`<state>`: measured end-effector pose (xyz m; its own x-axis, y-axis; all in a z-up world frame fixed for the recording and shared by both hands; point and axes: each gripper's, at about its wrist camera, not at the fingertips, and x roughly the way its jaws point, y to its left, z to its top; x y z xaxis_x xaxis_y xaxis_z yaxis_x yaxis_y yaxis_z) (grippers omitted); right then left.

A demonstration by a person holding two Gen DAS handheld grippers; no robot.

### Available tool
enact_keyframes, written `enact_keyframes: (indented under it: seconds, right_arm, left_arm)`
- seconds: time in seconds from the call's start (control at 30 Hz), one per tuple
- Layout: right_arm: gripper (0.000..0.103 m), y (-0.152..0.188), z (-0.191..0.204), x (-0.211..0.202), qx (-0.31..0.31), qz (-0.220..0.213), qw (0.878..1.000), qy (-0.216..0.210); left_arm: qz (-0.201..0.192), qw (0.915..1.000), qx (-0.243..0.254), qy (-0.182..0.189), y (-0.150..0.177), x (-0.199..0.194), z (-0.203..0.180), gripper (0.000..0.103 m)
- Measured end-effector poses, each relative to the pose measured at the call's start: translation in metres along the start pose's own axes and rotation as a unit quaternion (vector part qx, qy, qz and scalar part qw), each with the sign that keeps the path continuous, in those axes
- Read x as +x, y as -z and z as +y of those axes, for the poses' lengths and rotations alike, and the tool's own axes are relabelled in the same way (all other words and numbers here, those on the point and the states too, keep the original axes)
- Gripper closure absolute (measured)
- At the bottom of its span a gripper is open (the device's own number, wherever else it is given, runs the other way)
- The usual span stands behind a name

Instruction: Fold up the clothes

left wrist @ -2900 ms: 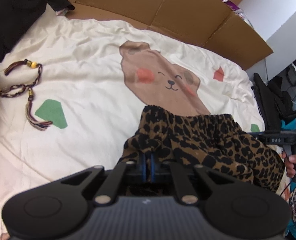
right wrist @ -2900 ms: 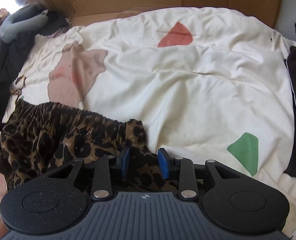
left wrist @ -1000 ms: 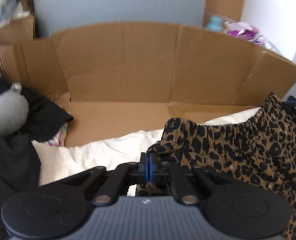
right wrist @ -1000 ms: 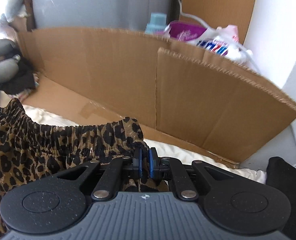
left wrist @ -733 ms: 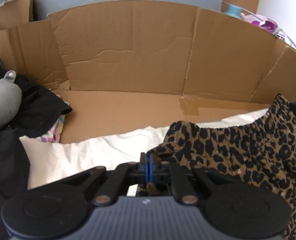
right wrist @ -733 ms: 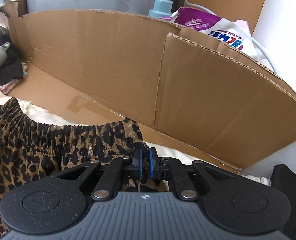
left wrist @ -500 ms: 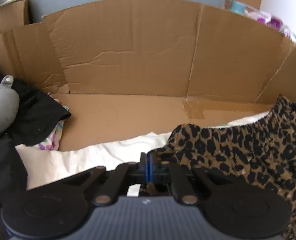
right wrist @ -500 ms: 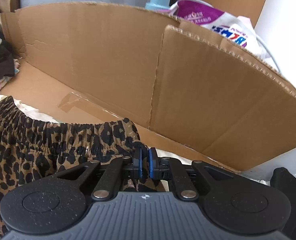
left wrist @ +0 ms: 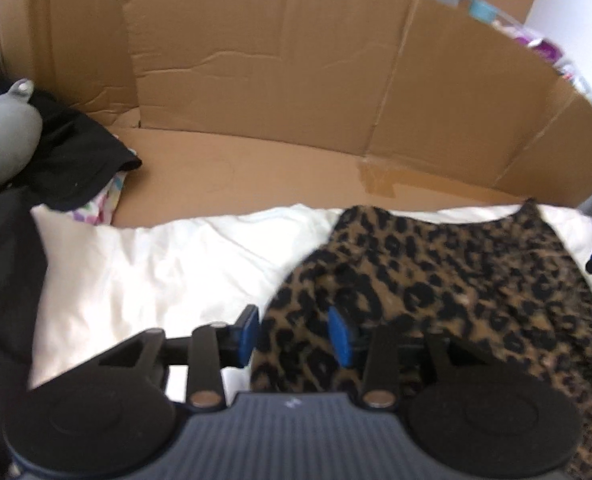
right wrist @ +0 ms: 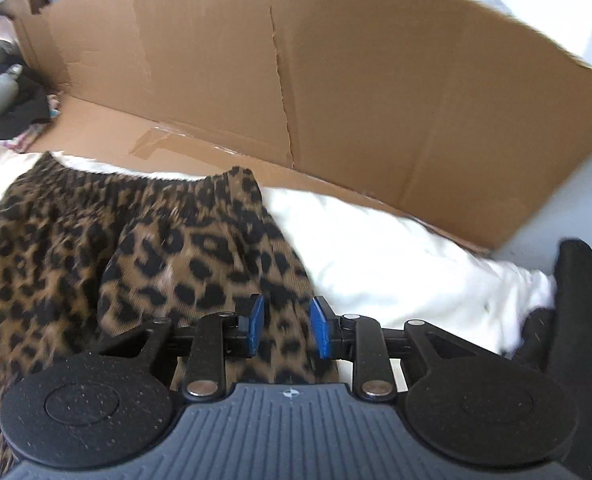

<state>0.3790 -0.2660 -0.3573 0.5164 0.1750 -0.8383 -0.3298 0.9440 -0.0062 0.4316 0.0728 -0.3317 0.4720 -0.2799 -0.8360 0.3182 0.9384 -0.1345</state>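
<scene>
Left wrist view first: my left gripper [left wrist: 294,334] has just been opening, and its blue pads [left wrist: 249,334] now stand apart with a fold of the leopard-print garment [left wrist: 435,280] lying loose between them, not pinched. The garment lies spread on the white bedsheet [left wrist: 156,272], its gathered waistband [right wrist: 136,180] at the far edge, close to the flat base of the cardboard wall [left wrist: 296,60]. To my left the sheet is bare as far as the black clothing pile [left wrist: 68,160] and a grey rounded thing [left wrist: 4,140] lying on it; that stretch is the widest open room on my side.

From the right wrist, my right gripper [right wrist: 286,326] has likewise just been opening; its jaws are parted and the garment's right edge runs between them without being pressed. Right of that edge the white sheet lies clear up to a black object [right wrist: 579,320] at the frame's border. Behind, the cardboard rises steeply, closing off the far side, and its taped seam [right wrist: 156,140] sits just beyond the waistband.
</scene>
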Motion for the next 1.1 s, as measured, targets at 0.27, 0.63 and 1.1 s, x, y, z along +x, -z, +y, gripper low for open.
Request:
enact_keyframes:
  seconds: [0.27,0.63,1.1]
  right_arm:
    - [0.070,0.024,-0.013,-0.068,0.012,-0.027,0.999,-0.041]
    - [0.070,0.087,-0.016,-0.136,0.023,-0.050,0.997,-0.059]
    - [0.068,0.172,0.034,-0.156,0.008,-0.027,0.989,-0.144]
  left_arm:
    - [-0.026,0.9995,-0.012,0.011,0.027,-0.060,-0.017,0.062]
    - [-0.060,0.9954,-0.048,0.057,0.098,-0.135,-0.062,0.046]
    - [0.001,0.9859,0.009,0.167,0.171,-0.132,-0.143,0.045]
